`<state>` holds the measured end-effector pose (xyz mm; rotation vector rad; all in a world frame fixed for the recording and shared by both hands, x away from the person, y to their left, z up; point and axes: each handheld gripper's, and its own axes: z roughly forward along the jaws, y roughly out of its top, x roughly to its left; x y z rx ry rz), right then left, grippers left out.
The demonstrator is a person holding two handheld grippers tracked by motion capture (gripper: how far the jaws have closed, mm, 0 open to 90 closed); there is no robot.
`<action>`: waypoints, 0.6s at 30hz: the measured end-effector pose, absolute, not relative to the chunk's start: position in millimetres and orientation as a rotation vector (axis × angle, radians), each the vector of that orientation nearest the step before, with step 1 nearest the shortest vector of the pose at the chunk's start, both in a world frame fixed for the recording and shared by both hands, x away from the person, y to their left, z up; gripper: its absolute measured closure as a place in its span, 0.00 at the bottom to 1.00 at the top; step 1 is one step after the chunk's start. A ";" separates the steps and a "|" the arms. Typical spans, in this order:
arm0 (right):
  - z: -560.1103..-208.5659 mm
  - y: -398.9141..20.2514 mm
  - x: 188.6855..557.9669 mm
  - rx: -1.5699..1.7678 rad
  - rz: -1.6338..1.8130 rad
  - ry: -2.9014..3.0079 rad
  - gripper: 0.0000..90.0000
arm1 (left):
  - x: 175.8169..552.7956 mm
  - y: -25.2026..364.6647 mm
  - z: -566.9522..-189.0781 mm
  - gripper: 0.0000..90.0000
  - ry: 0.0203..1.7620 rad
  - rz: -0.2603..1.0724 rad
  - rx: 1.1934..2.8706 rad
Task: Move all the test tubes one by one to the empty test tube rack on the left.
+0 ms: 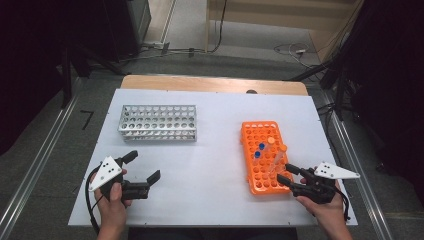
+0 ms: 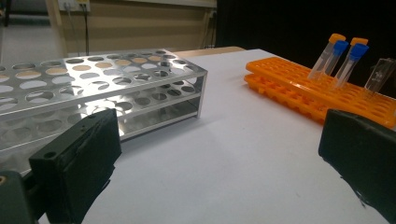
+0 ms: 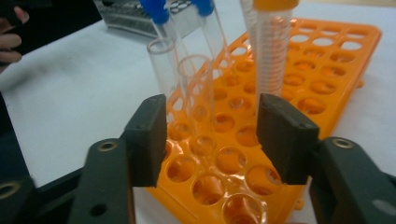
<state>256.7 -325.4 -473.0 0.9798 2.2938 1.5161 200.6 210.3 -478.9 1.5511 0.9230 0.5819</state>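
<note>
A white sheet (image 1: 210,150) covers a table seen from above, and a person's two hands come in from the near edge, each holding a black two-jaw gripper. The left gripper (image 1: 145,167) rests at the near left of the sheet with its jaws spread wide and nothing between them; in the left gripper view the two black pads stand far apart at the picture's lower corners, over bare white surface. Beyond it, toward the far left, a silver metal rack (image 1: 158,122) with rows of round holes stands empty. At the right, an orange plastic rack (image 1: 262,155) lies lengthwise, and several tubes stand upright in its middle: two with blue caps (image 1: 259,150), two with orange caps (image 1: 277,145), and, nearer the person, two clear open tubes without caps. The right gripper (image 1: 287,172) is at the near end of the orange rack, its tips over the rack's near right corner. In the right gripper view its jaws are partly closed, at a middling gap, and a clear uncapped tube (image 3: 198,93) stands in the rack between them, slightly beyond the pads; the pads do not press on it. A second clear tube (image 3: 163,70) stands just behind the left pad, and an orange-capped ribbed tube (image 3: 273,51) rises just behind the right pad.
</note>
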 end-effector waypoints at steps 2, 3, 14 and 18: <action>-475.8 -323.1 257.4 0.979 1.510 2.318 0.54 | 201.0 207.8 -478.5 0.00 0.919 0.583 1.558; -477.1 -322.3 257.7 0.981 1.510 2.324 0.57 | 201.1 206.5 -478.5 0.00 0.918 0.582 1.560; -487.5 -312.2 259.2 0.949 1.435 2.342 0.70 | 203.8 196.1 -477.9 0.00 0.889 0.562 1.585; -489.0 -309.3 258.9 0.952 1.428 2.312 0.76 | 205.2 191.9 -478.8 0.00 0.884 0.552 1.597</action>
